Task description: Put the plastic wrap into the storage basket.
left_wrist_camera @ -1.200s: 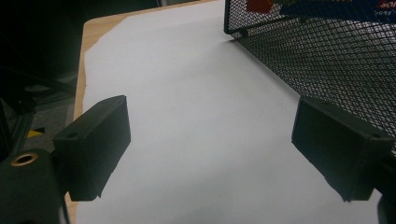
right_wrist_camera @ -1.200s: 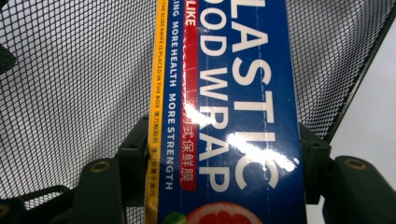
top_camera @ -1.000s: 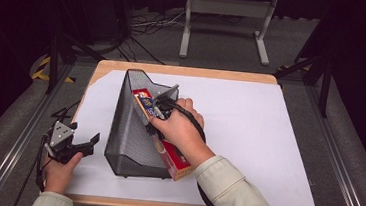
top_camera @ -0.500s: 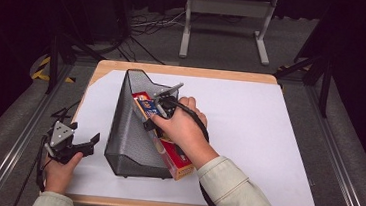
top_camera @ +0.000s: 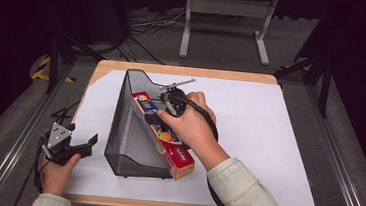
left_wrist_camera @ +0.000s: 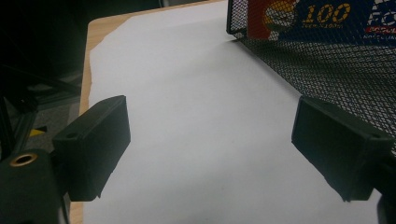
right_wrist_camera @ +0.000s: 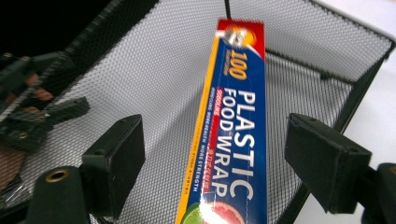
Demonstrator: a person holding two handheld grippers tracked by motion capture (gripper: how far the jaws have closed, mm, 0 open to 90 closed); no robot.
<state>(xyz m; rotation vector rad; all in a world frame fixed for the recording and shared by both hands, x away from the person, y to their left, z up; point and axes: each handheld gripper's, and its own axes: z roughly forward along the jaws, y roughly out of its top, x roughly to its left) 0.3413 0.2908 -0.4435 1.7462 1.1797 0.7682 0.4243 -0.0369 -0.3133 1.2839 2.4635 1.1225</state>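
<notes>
Change: little has moved since the earlier frames; the right hand [top_camera: 191, 126] stays over the box and the left gripper [top_camera: 69, 146] stays parked at the table's near left corner.
Right gripper [right_wrist_camera: 215, 158]: jaws wide, either side of the plastic wrap box [right_wrist_camera: 233, 130], not clamping it.
Left gripper jaws: wide, holding nothing, over the white sheet [left_wrist_camera: 196, 116].
Box position: lying lengthwise in the black mesh file holder [top_camera: 131, 128], its near end sticking out of the open side.
Progress: box looks delivered and let go; probably only the withdrawal remains.
Count: one box, one holder, two grippers.
</notes>
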